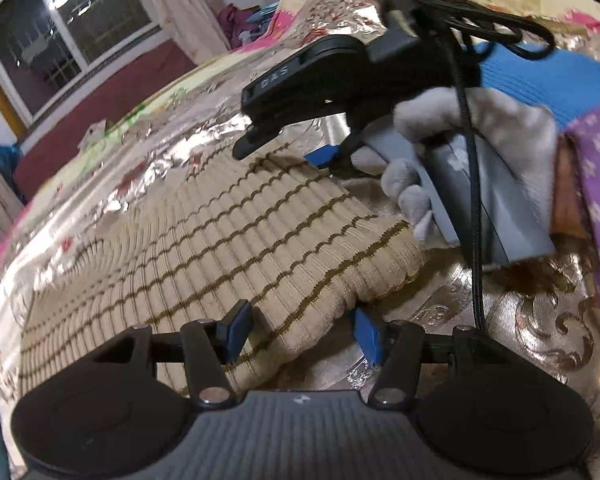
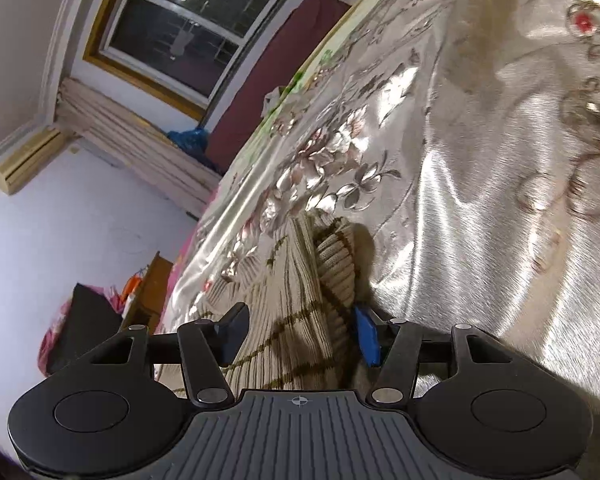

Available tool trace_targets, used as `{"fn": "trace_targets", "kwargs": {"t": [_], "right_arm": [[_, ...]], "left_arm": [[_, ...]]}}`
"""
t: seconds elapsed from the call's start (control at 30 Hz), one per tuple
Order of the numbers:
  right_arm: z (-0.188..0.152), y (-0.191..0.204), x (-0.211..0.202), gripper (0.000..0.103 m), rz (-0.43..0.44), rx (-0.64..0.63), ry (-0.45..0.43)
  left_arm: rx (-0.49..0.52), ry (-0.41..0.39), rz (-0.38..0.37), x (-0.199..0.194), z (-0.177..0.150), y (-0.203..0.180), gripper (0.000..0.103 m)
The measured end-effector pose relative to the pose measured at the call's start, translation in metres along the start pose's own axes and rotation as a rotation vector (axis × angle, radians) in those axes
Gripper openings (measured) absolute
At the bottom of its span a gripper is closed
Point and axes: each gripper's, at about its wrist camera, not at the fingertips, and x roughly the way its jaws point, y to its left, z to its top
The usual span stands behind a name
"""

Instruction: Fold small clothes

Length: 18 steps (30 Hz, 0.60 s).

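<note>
The beige ribbed knit garment [image 1: 204,240], crossed by thin brown wavy stripes, was spread on the shiny floral bedspread [image 1: 520,320], apparently laid flat so that its edges could be brought together for a fold. In the left wrist view the left gripper [image 1: 304,334] was set at the garment's near corner, its blue pads wide apart with the hem lying between them but not pinched; the jaws were judged to be poised for a grasp rather than closed on the cloth. The right gripper [image 1: 320,158], carried in a grey-gloved hand [image 1: 472,152], was lowered onto the far edge of the same garment; from that view its opening could not be read. In the right wrist view the right gripper [image 2: 300,334] was seen with its pads parted and a bunched ridge of the knit [image 2: 332,264] running between them, not visibly clamped. The garment's long axis was judged to run from the left gripper away toward the window [image 1: 72,36], with the ribs along that line and the stripes across it.
</note>
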Motion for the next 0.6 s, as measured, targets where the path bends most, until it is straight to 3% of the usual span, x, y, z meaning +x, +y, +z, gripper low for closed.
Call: {"fn": "trace_targets", "kwargs": {"t": [0.17, 0.4, 0.6], "right_arm": [[0.007, -0.012, -0.002, 0.056, 0.078, 0.079, 0.018], [0.009, -0.012, 0.004, 0.056, 0.084, 0.069, 0.029], [0.012, -0.02, 0.001, 0.055, 0.121, 0.122, 0.03]], "left_arm": [[0.048, -0.023, 0.037, -0.004, -0.005, -0.008, 0.062], [0.093, -0.058, 0.091, 0.007, 0.006, -0.028, 0.062], [0.111, -0.056, 0.07, 0.009, 0.012, -0.03, 0.061]]}}
